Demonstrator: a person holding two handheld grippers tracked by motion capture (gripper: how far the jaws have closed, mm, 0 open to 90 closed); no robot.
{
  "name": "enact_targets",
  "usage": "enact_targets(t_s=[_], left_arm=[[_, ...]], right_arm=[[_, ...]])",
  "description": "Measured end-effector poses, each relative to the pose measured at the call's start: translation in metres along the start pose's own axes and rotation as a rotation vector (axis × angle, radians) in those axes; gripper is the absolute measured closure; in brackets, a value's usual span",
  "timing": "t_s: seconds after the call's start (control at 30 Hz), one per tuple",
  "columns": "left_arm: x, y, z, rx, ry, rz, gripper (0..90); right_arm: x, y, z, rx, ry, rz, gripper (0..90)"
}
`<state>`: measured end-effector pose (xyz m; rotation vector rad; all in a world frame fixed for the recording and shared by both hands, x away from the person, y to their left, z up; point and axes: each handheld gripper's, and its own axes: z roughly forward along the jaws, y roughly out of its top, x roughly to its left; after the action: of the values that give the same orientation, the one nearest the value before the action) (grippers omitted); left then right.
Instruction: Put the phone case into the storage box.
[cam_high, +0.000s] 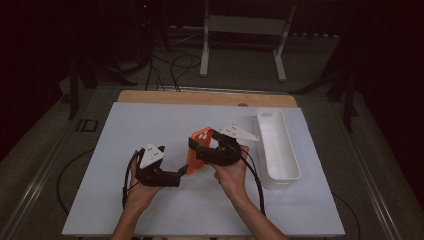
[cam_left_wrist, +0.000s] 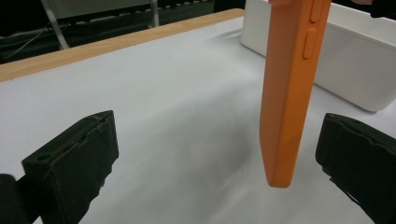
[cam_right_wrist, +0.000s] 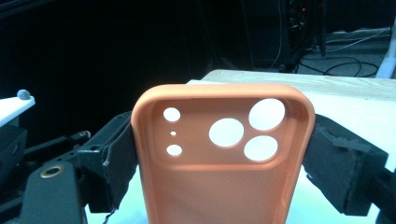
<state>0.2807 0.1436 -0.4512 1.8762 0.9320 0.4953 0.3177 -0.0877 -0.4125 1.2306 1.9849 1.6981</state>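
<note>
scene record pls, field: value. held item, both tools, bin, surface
held item: orange phone case, clamped by its long edges, camera cutouts up in the right gripper view
right tool: shut on the case, pads pressing both sides
left tool: open, jaws wide either side of the case's lower end, neither pad touching it
case clearance: lower end hangs above the mat, not resting on it
bin: white bin, on the person's right side, nothing visible inside
surface: white mat over a wooden table
</note>
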Motion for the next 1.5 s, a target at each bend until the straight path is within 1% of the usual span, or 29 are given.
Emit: enact_targets(t_s=[0.23, 0.5, 0.83, 1.27, 1.5], left_arm=[[0.004, 0.0, -0.003, -0.005, 0.011, -0.001, 0.0], [0.011, -0.002, -0.007, -0.004, 0.037, 0.0, 0.0], [0.017, -0.002, -0.012, -0.005, 0.052, -0.005, 0.0], [0.025, -0.004, -0.017, 0.0, 0.067, -0.005, 0.0], [0.027, -0.004, -0.018, 0.002, 0.073, -0.011, 0.0]], right_arm=[[-0.001, 0.004, -0.002, -0.004, -0.004, -0.009, 16.6], [-0.002, 0.01, -0.003, -0.007, -0.016, -0.031, 16.6], [-0.006, 0.018, -0.004, -0.013, -0.039, -0.048, 16.6], [-0.014, 0.031, -0.007, -0.033, -0.076, -0.071, 16.7], [-0.019, 0.036, -0.007, -0.032, -0.098, -0.084, 16.7]])
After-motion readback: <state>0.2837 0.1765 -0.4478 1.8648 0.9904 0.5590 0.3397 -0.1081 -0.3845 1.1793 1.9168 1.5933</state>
